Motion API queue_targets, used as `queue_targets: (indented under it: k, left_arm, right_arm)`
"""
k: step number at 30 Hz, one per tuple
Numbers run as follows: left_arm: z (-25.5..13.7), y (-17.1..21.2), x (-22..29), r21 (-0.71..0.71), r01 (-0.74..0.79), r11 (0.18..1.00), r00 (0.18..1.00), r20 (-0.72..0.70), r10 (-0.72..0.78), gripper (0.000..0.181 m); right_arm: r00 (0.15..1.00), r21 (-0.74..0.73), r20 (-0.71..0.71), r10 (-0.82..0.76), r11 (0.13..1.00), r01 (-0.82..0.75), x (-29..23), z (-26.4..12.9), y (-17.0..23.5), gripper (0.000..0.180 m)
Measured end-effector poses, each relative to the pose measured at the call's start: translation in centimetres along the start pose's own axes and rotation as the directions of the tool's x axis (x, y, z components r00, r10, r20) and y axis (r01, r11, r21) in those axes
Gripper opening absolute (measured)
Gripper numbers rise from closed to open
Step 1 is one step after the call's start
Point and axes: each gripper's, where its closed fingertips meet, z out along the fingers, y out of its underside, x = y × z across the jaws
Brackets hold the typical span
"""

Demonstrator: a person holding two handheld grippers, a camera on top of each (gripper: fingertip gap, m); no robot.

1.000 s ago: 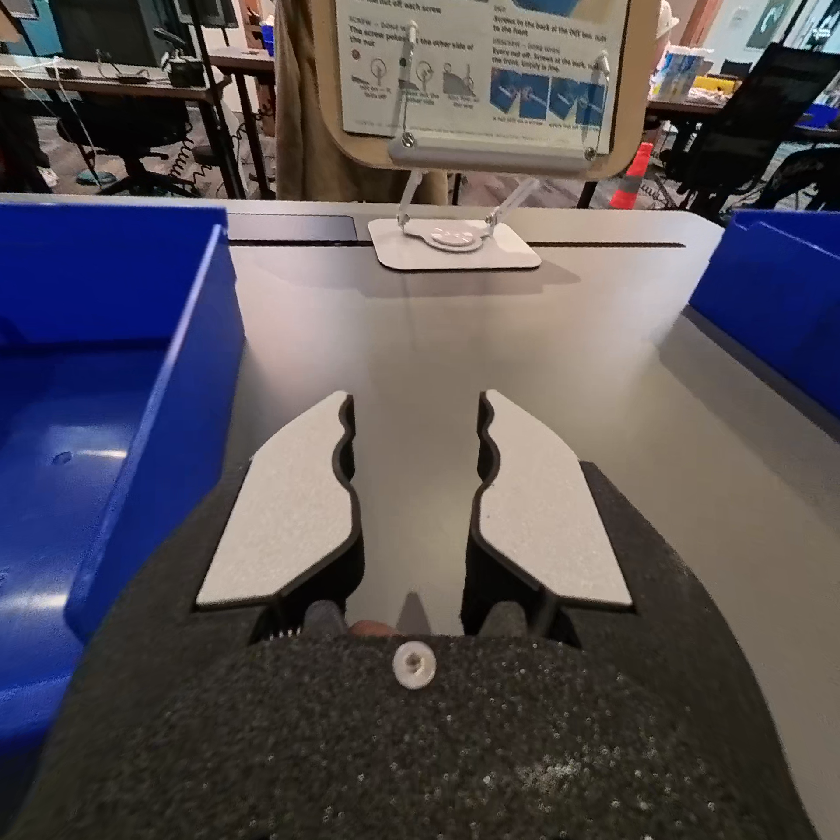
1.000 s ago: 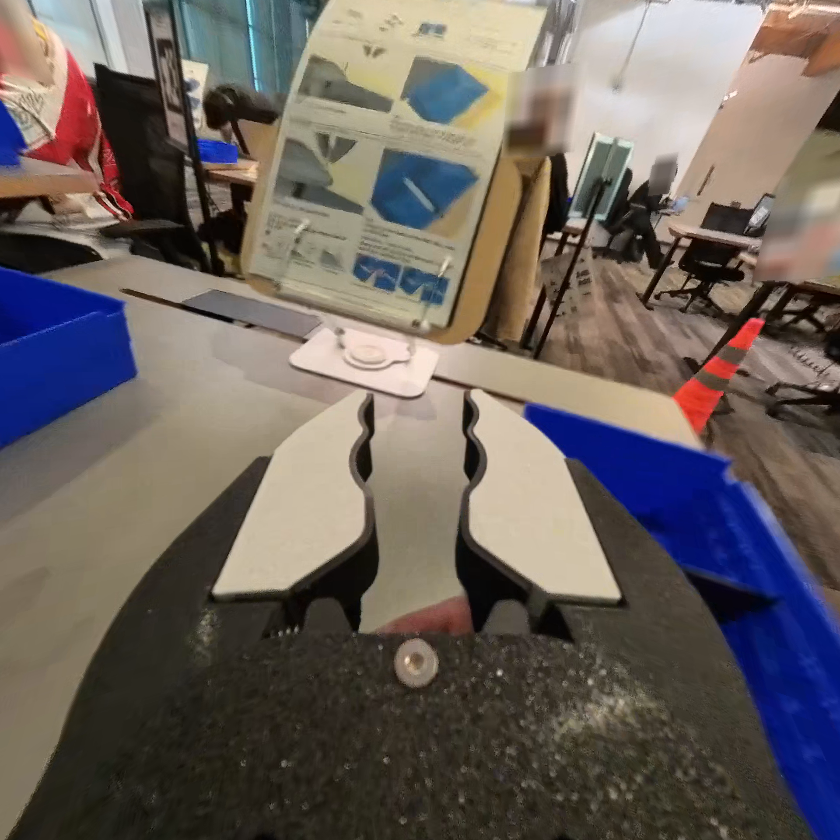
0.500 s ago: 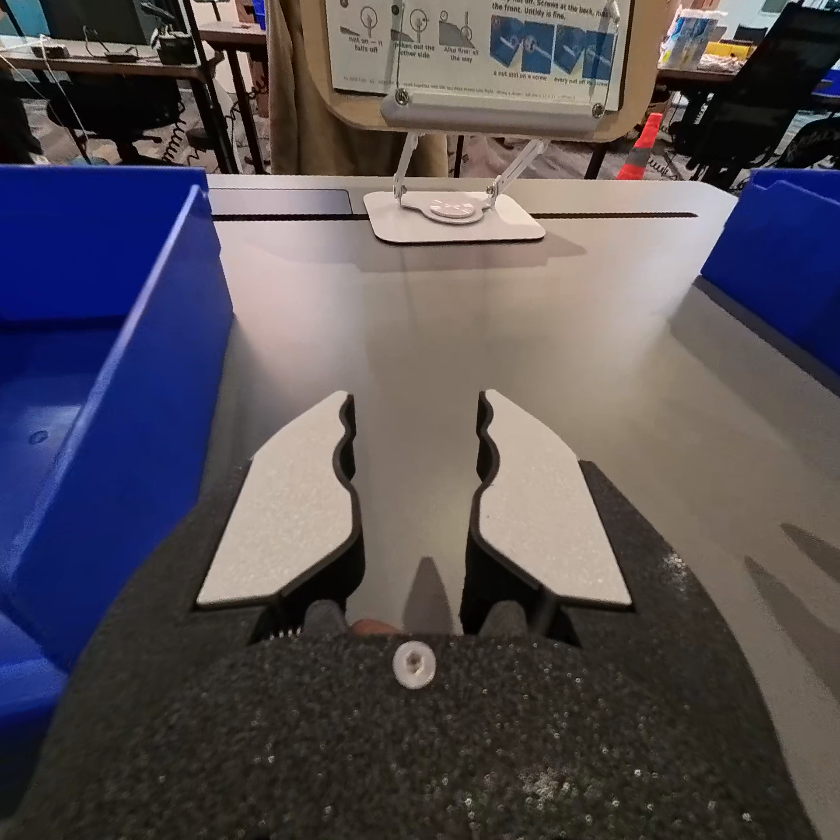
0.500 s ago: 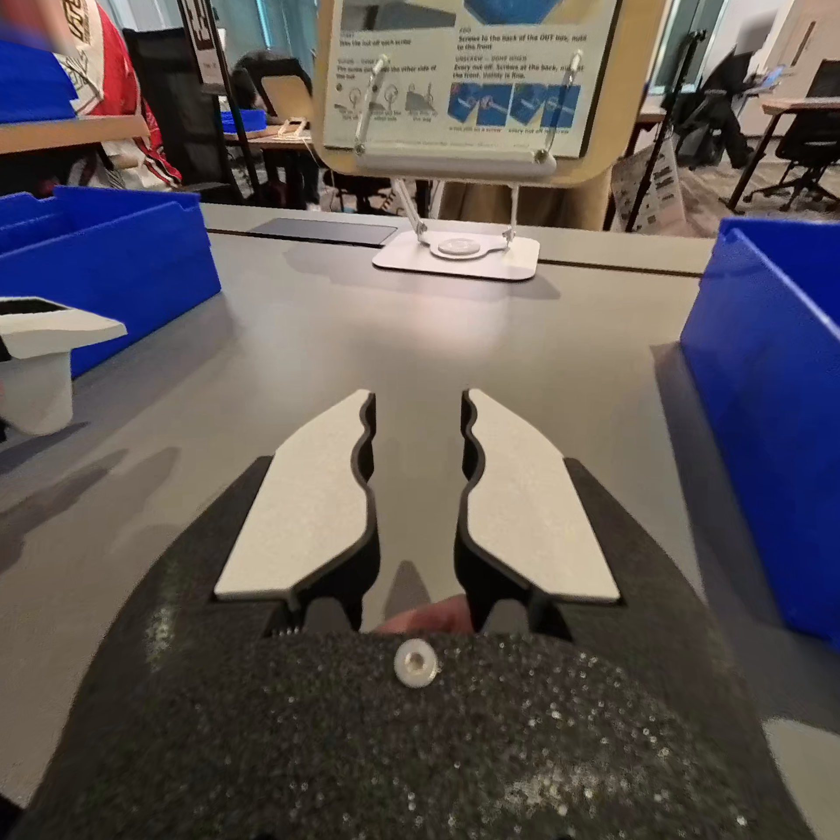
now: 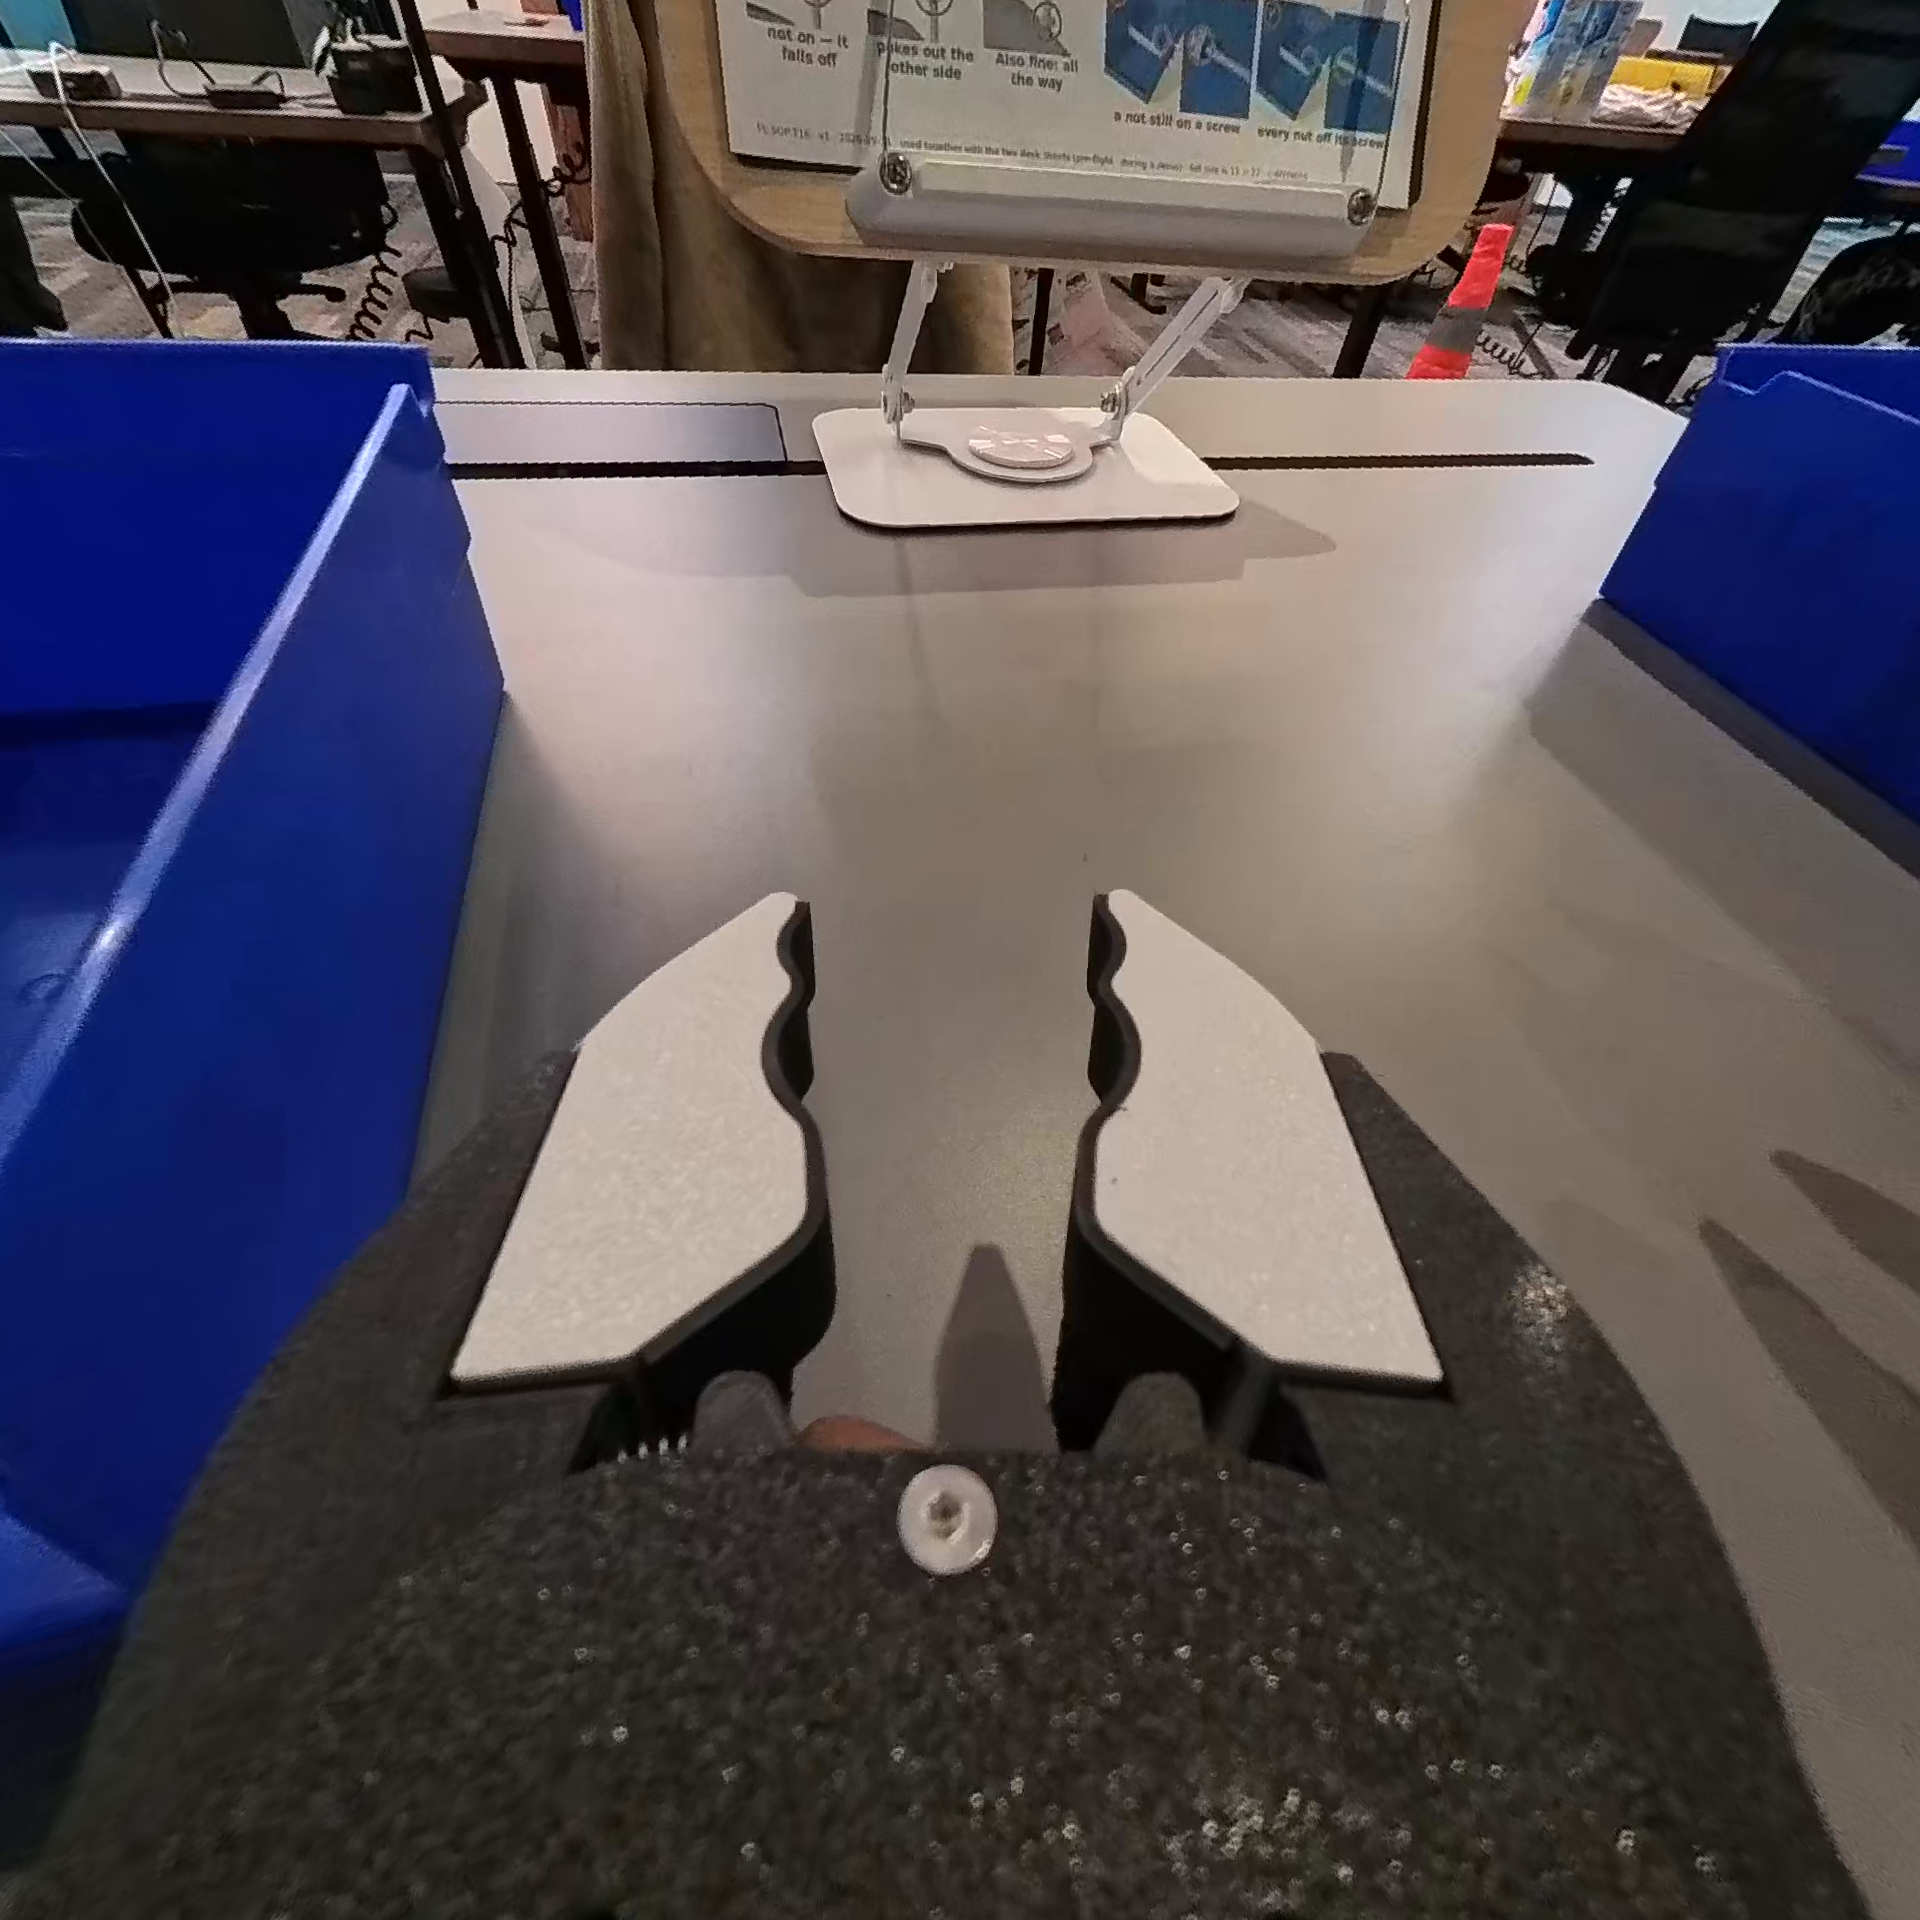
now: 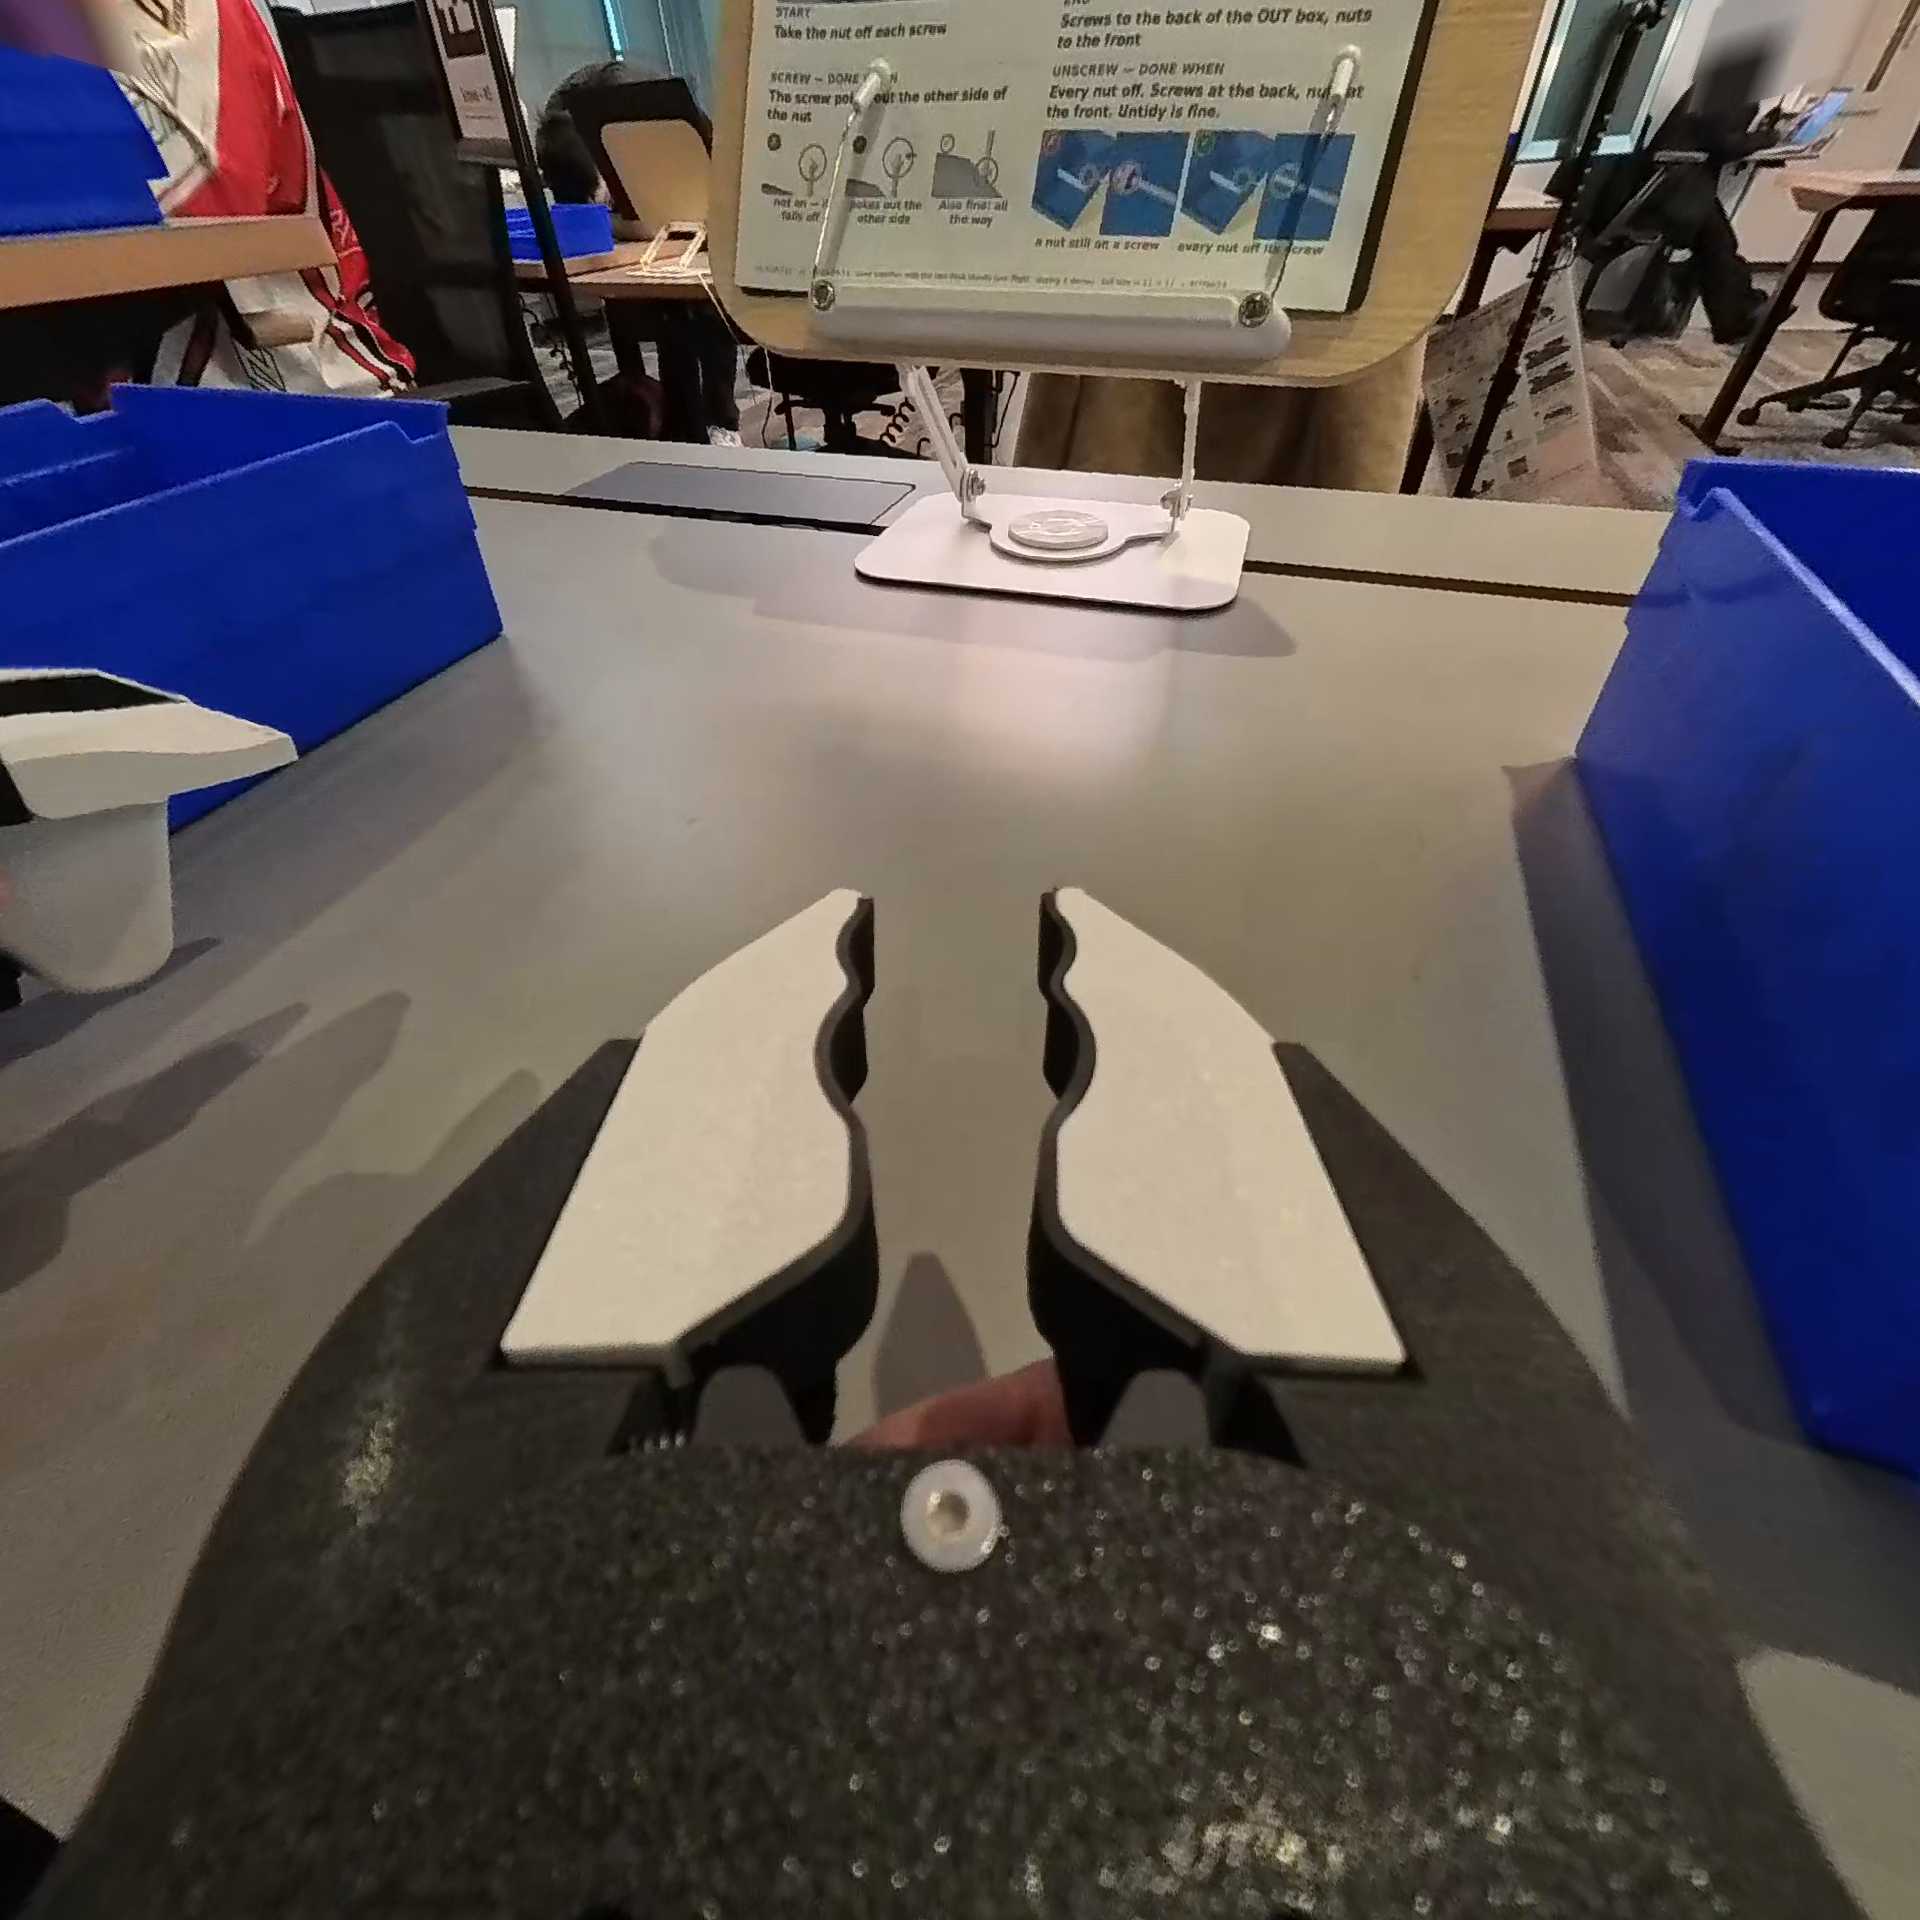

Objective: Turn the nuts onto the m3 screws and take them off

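Observation:
No screws or nuts show in either view. My left gripper [image 5: 948, 914] is open and empty, low over the grey table [image 5: 987, 748], right beside the wall of the left blue bin [image 5: 239, 831]. My right gripper [image 6: 956, 904] is open and empty over the middle of the table [image 6: 935, 748], with the right blue bin [image 6: 1766, 935] close on its right. The left gripper's white finger [image 6: 114, 748] shows at the left edge of the right wrist view. What lies in the bins is hidden from here.
An instruction card on a white stand [image 5: 1023, 462] sits at the table's far edge, also in the right wrist view [image 6: 1055, 551]. A second blue bin [image 5: 1787, 582] stands on the right. Beyond the table are desks, chairs and an orange cone [image 5: 1465, 312].
The right gripper swung left from over the right bin to face the stand squarely. The left gripper moved forward and tipped down slightly. Both stayed open and empty.

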Motion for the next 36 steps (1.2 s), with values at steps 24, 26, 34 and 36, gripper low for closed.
queue_targets:
  k: [24,26,34,36]
  left_arm:
    - [0.2,0.2,-0.8,-0.024,-0.011,1.000,0.996,0.088,0.013,0.048]
    - [0.1,0.2,-0.9,-0.023,0.000,1.000,0.994,0.105,0.003,0.043]
    - [-0.5,-0.3,-1.4,-0.006,-0.064,0.998,0.987,0.150,0.064,0.043]
    - [-0.5,-0.3,-1.2,0.003,-0.117,0.993,0.978,0.177,0.115,0.043]
  right_arm:
    - [0.790,0.172,0.486,-0.375,0.927,0.334,-21.8,-7.7,-6.7,0.000]
    - [0.731,0.169,0.514,-0.449,0.888,0.427,-25.1,-8.4,-5.5,0.000]
    - [0.697,0.114,0.524,-0.489,0.852,0.511,-28.2,-7.4,-2.9,0.000]
    - [0.706,0.112,0.512,-0.489,0.853,0.510,-28.0,-7.3,-3.0,0.000]
